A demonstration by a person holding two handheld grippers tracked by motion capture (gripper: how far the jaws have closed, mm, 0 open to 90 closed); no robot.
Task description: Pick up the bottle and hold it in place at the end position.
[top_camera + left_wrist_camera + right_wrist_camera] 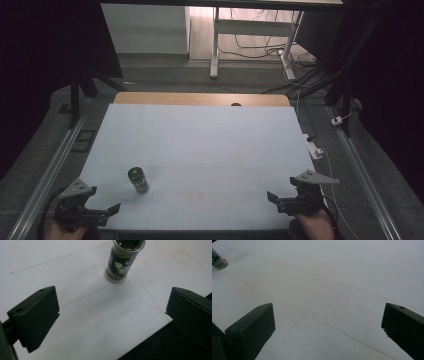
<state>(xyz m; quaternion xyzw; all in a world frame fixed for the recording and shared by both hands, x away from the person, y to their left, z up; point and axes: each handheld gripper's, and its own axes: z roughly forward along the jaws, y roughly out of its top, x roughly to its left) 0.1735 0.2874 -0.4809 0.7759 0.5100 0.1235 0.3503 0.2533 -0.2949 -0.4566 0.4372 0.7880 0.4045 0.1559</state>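
Upright, small dark-capped glass spice jar stands at 1 o'clock of left gripper; both claws released w/ right gripper well apart.

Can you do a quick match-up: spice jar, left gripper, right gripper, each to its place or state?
Things:
1. spice jar
2. left gripper
3. right gripper
4. table

States:
A. open, at the near right edge, far from the jar
B. white top, wooden strip at the far edge
C. upright, dark lid, near left part of the table
D. open, near left corner, jar ahead of it

Pairs: 1-C, 2-D, 3-A, 4-B
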